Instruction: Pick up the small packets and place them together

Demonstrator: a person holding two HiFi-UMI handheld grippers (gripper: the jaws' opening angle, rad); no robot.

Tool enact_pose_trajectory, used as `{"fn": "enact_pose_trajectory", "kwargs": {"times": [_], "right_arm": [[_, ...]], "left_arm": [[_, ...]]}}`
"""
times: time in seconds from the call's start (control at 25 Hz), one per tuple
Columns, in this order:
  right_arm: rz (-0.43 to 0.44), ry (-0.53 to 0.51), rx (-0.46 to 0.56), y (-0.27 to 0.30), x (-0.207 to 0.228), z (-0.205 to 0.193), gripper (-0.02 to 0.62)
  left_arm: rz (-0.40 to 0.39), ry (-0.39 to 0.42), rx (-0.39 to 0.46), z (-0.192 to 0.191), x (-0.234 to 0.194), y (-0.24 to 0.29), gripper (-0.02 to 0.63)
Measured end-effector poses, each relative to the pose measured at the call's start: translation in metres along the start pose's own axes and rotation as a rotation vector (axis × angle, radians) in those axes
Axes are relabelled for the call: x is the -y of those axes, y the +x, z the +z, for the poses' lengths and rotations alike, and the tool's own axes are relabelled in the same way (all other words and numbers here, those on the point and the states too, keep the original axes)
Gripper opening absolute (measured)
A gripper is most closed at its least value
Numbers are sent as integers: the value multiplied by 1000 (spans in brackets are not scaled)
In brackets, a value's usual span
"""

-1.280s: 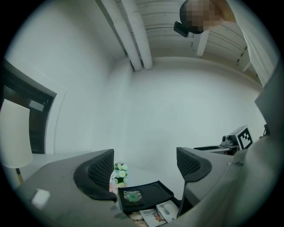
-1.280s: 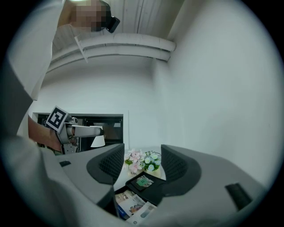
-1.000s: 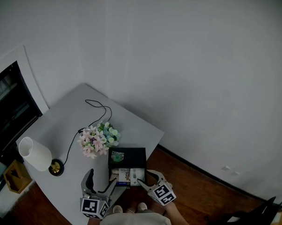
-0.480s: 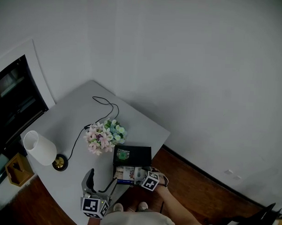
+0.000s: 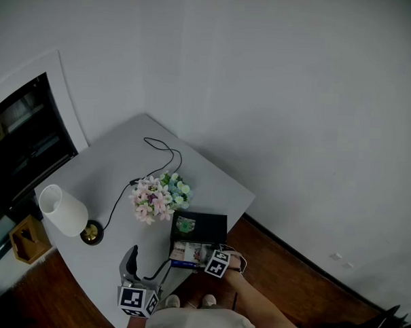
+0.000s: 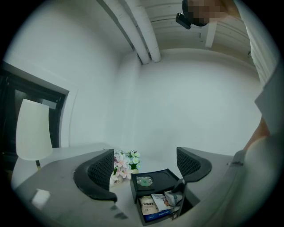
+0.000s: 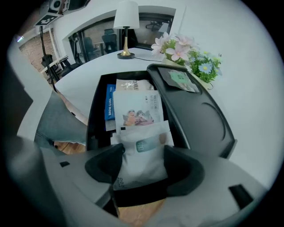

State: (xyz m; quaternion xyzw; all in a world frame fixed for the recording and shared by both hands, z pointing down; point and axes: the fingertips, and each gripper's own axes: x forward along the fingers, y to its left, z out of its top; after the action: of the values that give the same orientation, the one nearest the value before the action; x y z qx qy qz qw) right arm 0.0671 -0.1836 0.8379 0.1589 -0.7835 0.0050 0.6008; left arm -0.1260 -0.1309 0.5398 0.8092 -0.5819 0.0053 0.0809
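Looks nearly done to me: right tool (image 7: 142,165), jaws just nudged inward, pinches a white packet (image 7: 141,144) atop other packets (image 7: 135,111) just ahead in the box (image 7: 208,126), green packet (image 7: 179,80) farther ahead sits apart, left tool (image 5: 149,257) open, empty.

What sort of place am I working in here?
Probably an office or meeting room: a white table with a lamp and a bunch of flowers, a wood floor, and a dark glazed partition with desks and chairs behind it in the right gripper view.
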Motion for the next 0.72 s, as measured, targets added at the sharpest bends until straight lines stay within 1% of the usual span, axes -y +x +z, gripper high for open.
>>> {"fn": "enact_pose_trajectory", "kwargs": {"times": [0.04,0.08,0.12,0.24,0.4,0.56,0.6,0.72], "right_arm": [[-1,0,11,-3,2,1,286],[-4,3,26,-6,3,3,179],[-7,5,40,-11,3,4,155],[-26,14,81,-25,0,5,152],[-53,43,162,-54,-2,13,147],[-58,80,240,-89,1,26,142],[-56,84,253,-94,4,29,126],[-46,90,280,-108,15,34,118]], "left_arm": [[1,0,-1,0,-1,0,443],[0,0,-2,0,-1,1,443],[0,0,-3,0,-1,2,443],[-3,2,-6,1,-2,3,443],[-6,4,-9,2,-4,5,443],[-7,4,-14,-1,-6,6,443],[-6,5,-15,-1,-7,7,443],[-5,4,-18,-1,-7,7,443]]}}
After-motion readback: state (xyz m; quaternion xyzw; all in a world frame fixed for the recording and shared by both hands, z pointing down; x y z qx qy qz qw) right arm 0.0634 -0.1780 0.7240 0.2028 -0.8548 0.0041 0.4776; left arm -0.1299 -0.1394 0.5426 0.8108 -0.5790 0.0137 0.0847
